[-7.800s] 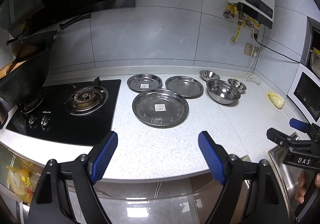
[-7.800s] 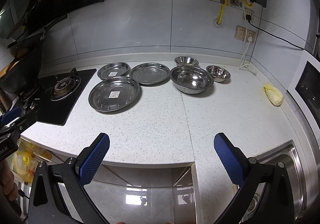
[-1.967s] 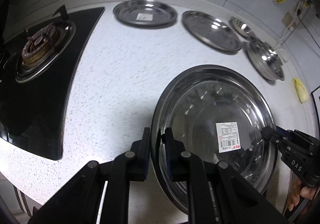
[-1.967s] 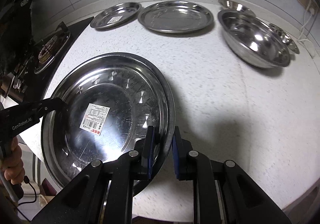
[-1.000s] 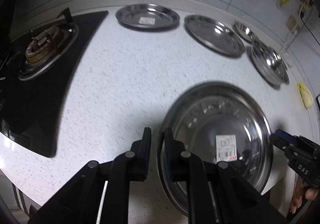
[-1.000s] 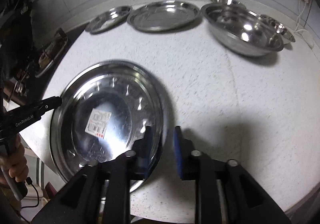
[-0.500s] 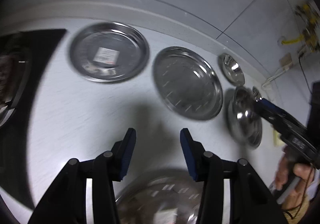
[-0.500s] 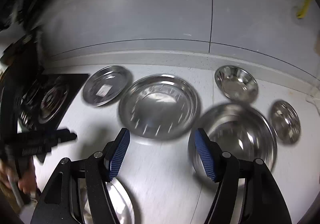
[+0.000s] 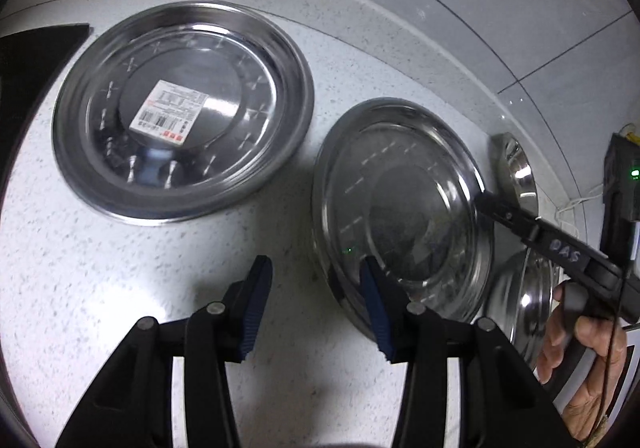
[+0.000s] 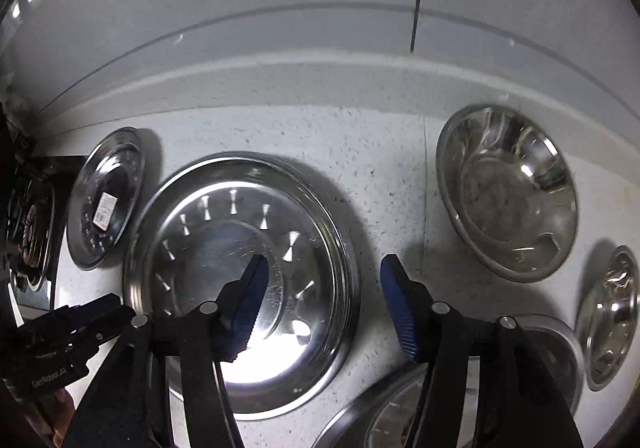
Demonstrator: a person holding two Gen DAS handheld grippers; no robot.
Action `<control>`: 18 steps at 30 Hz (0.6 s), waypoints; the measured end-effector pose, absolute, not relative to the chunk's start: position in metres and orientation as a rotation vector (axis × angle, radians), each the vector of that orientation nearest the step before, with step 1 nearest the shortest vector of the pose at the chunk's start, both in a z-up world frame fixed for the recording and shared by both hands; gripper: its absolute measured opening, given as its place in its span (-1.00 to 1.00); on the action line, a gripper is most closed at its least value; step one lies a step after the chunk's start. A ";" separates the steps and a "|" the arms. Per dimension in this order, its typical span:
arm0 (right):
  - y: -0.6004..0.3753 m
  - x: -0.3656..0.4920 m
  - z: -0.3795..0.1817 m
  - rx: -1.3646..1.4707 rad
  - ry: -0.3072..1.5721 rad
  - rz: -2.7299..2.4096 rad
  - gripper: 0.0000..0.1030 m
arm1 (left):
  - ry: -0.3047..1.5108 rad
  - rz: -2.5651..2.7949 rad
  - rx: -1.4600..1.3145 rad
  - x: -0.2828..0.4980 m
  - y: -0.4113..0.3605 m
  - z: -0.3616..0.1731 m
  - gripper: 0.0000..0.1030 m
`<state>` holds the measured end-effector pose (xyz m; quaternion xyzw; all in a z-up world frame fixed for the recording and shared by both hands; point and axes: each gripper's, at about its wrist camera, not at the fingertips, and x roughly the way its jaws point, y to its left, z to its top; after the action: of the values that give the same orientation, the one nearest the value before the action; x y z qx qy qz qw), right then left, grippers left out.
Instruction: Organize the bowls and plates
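Observation:
A plain steel plate point(image 9: 400, 208) lies on the speckled counter, also in the right wrist view point(image 10: 240, 280). My left gripper point(image 9: 316, 308) is open, its jaws either side of the plate's near left rim. My right gripper point(image 10: 320, 304) is open, its jaws either side of the plate's right rim; it shows in the left wrist view point(image 9: 480, 200) at the far rim. A labelled steel plate point(image 9: 180, 108) lies to the left point(image 10: 106, 200).
A small steel bowl point(image 10: 508, 192) sits by the backsplash, another small bowl point(image 10: 608, 316) at the right edge. A large steel bowl point(image 9: 524, 304) lies right of the plate. The black stove point(image 10: 32, 236) is at the far left. The tiled wall is close behind.
Both grippers let go of the large labelled plate, opened, and moved up to the plain plate at the back. Each now straddles one side of its rim.

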<state>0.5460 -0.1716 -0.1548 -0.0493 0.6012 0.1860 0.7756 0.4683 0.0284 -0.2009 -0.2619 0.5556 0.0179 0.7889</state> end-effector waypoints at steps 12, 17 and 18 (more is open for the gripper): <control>-0.159 0.554 -0.179 -0.194 1.324 0.371 -0.76 | 1.184 0.023 -0.567 0.489 0.017 -0.209 -0.80; -0.152 0.548 -0.174 -0.226 1.273 0.360 -0.76 | 1.150 0.022 -0.585 0.481 0.017 -0.202 -0.81; -0.153 0.548 -0.169 -0.229 1.262 0.360 -0.76 | 1.142 0.024 -0.584 0.478 0.018 -0.199 -0.81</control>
<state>0.5478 -0.1528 -0.1686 -0.1064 0.5855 0.1669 0.7862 0.4783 0.0180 -0.1991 -0.2725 0.5325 0.0111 0.8012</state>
